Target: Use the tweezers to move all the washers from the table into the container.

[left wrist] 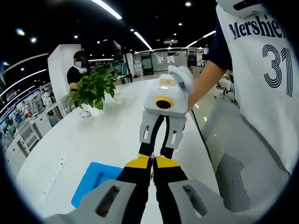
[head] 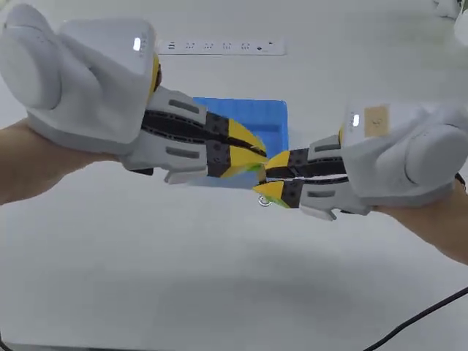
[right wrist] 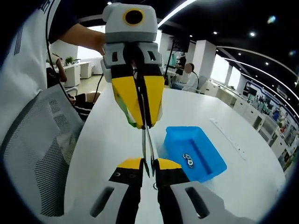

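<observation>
Thin metal tweezers (right wrist: 146,149) run between the two grippers, which meet tip to tip above the table. My left gripper (left wrist: 152,164) is shut on one end of the tweezers, and my right gripper (right wrist: 149,167) has its yellow jaws closed around the other end. In the head view, the left gripper (head: 256,155) comes in from the left and the right gripper (head: 269,183) from the right. A blue container (right wrist: 196,151) behind them holds a few washers (right wrist: 188,160). One washer (head: 264,201) lies on the white table just below the jaw tips.
The blue container (head: 252,121) sits just beyond the grippers. A white power strip (head: 219,47) lies at the far edge. A black cable (head: 428,314) crosses the near right corner. A grey mesh chair (right wrist: 37,154) and a person stand beside the table.
</observation>
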Demonstrator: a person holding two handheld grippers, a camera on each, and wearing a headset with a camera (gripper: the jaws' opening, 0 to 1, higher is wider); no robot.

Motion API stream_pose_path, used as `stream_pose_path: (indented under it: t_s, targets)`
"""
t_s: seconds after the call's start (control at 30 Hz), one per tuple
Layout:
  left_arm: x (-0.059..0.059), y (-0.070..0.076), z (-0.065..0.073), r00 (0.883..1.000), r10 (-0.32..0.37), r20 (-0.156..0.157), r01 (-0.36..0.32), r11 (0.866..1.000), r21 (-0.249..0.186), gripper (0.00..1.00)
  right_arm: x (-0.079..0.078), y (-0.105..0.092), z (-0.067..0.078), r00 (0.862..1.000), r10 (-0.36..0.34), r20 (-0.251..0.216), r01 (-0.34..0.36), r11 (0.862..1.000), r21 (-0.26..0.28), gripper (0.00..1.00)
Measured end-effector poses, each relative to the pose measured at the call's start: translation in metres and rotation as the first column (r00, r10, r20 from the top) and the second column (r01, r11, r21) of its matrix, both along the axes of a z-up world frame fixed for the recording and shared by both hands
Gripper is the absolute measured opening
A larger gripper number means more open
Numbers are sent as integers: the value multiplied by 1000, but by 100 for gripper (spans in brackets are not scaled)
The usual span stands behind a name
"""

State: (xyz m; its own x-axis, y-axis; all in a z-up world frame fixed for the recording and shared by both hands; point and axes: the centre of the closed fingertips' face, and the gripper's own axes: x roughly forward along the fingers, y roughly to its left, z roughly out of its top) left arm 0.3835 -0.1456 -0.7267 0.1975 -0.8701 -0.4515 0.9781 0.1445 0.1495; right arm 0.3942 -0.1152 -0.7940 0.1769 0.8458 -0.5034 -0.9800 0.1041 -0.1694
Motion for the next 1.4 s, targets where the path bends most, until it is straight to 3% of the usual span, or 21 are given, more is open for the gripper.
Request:
stream_pose_path:
  t_s: [0.17,0.27,0.3,0.33,0.57,0.8,0.87,1.2,1.4]
  targets:
    - [2,-2,-7,1000,-18,9,18,1000,12,6,6,-3,-7,1000,-20,-14,20,1000,-1,12]
    - [5,-2,-15,1000,-23,-13,24,1000,12,6,9,-5,-15,999,-27,-23,26,1000,-14,12]
    - [4,-2,-18,999,-28,-35,28,1000,13,6,10,-6,-17,999,-27,-26,27,999,-17,12]
    - [5,-2,-19,999,-27,-26,27,1000,15,6,11,-6,-20,999,-28,-33,27,999,-20,12]
    - [8,-2,-34,998,-34,-61,36,999,28,6,18,-4,-37,997,-39,-60,37,999,-37,12]
    - [10,0,-45,996,-42,-76,45,998,41,6,22,-3,-49,995,-49,-86,46,998,-44,12]
    - [18,3,-50,996,-43,-81,47,998,45,6,24,-4,-52,994,-54,-92,50,998,-48,12]
    - [23,6,-61,993,-55,-105,63,995,71,6,24,0,-61,991,-55,-125,48,998,-51,12]
    - [25,6,-60,992,-48,-115,56,996,66,6,25,1,-61,988,-69,-138,65,997,-36,12]
